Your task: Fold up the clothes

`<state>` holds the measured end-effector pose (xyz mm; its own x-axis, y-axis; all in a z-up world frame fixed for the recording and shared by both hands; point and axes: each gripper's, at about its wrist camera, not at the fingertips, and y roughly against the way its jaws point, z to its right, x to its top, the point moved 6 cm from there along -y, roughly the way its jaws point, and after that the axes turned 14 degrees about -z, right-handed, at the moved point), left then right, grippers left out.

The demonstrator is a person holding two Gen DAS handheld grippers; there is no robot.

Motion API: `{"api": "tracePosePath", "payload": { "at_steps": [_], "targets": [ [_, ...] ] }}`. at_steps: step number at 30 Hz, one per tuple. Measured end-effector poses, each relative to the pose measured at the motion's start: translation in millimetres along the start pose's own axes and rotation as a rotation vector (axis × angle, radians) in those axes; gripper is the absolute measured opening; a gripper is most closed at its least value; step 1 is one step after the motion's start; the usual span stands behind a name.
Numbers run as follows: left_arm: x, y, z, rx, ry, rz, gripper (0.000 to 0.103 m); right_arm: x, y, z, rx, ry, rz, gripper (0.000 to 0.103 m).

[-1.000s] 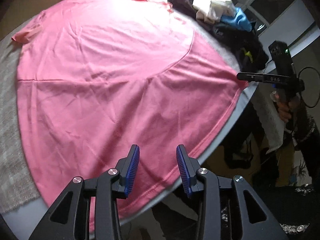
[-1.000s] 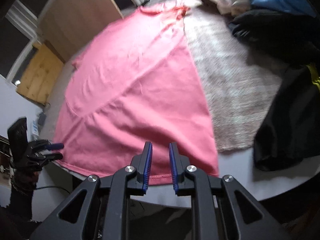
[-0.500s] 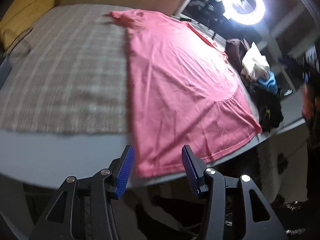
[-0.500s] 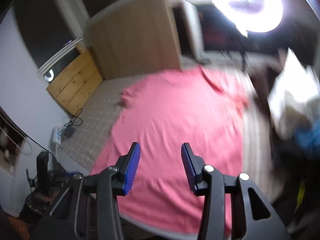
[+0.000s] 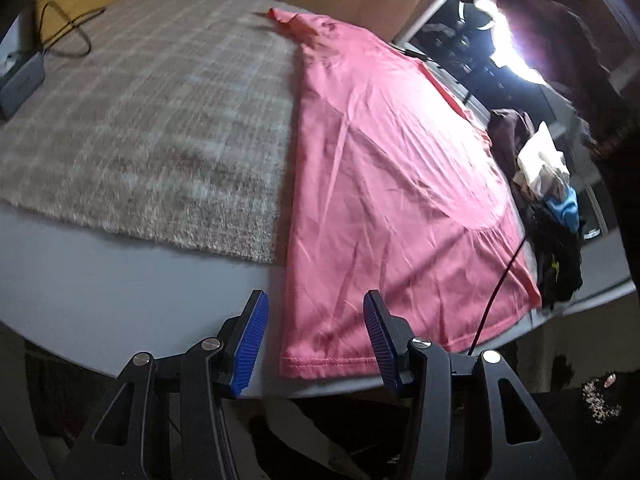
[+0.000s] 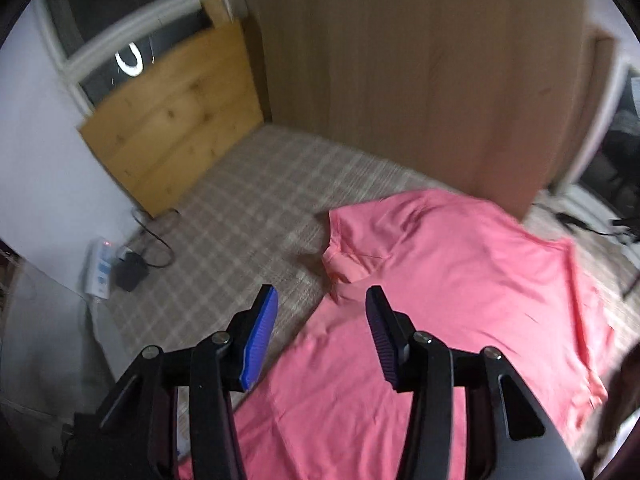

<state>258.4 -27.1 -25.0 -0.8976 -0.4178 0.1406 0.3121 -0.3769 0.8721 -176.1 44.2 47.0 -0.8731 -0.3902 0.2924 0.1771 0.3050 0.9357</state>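
Note:
A pink T-shirt (image 5: 384, 184) lies flat on a beige plaid blanket (image 5: 160, 112), its hem at the near edge of the grey surface. My left gripper (image 5: 316, 336) hovers just over the hem's left corner, open, its blue pads apart on either side of that corner without pressing it. In the right wrist view the same pink T-shirt (image 6: 440, 288) shows its left sleeve (image 6: 348, 256) and shoulder. My right gripper (image 6: 320, 336) hangs above the shirt's edge just below that sleeve. Its jaws are opening and nothing is between them.
A heap of dark, white and blue clothes (image 5: 548, 192) sits right of the shirt. A thin black cable (image 5: 496, 292) crosses the hem. A power strip with a charger (image 6: 104, 272) lies at the blanket's left edge by a wooden board (image 6: 172, 128). A dark sleeve (image 5: 580, 60) is upper right.
Both jaws stand wider than before. The left gripper slid along the hem to its left corner. The right gripper left the hem's right corner and swung up toward the sleeve end.

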Motion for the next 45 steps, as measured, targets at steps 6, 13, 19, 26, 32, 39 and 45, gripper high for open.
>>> {"api": "tracePosePath", "payload": {
  "at_steps": [6, 13, 19, 26, 32, 39, 45],
  "targets": [
    [1.3, -4.4, 7.3, -0.013, 0.043, 0.01, 0.047, 32.0, -102.1, -5.1, -0.063, 0.118, -0.168, 0.045],
    [4.0, -6.5, 11.1, -0.003, 0.052, -0.015, 0.044, 53.2, -149.2, 1.9, -0.107, 0.182, -0.225, 0.045],
    [7.1, -10.9, 17.5, 0.019, 0.041, -0.04, 0.044, 93.6, -154.0, 23.6, -0.012, 0.016, -0.245, 0.045],
    [8.7, -12.4, 18.2, 0.024, 0.042, -0.049, 0.041, 108.3, -185.9, 10.3, -0.111, 0.062, -0.295, 0.045],
    [6.8, -14.2, 19.5, 0.02, 0.034, -0.053, 0.011, 108.5, -185.8, 20.4, -0.083, 0.035, -0.282, 0.008],
    [8.5, -1.6, 34.1, -0.006, -0.03, -0.016, 0.001, 111.2, -151.3, 44.7, 0.042, -0.038, -0.166, 0.004],
    [13.1, 11.6, 64.9, -0.048, -0.124, -0.018, 0.001, 104.2, -101.9, 86.9, 0.072, -0.107, -0.048, 0.003]
  ]
}}
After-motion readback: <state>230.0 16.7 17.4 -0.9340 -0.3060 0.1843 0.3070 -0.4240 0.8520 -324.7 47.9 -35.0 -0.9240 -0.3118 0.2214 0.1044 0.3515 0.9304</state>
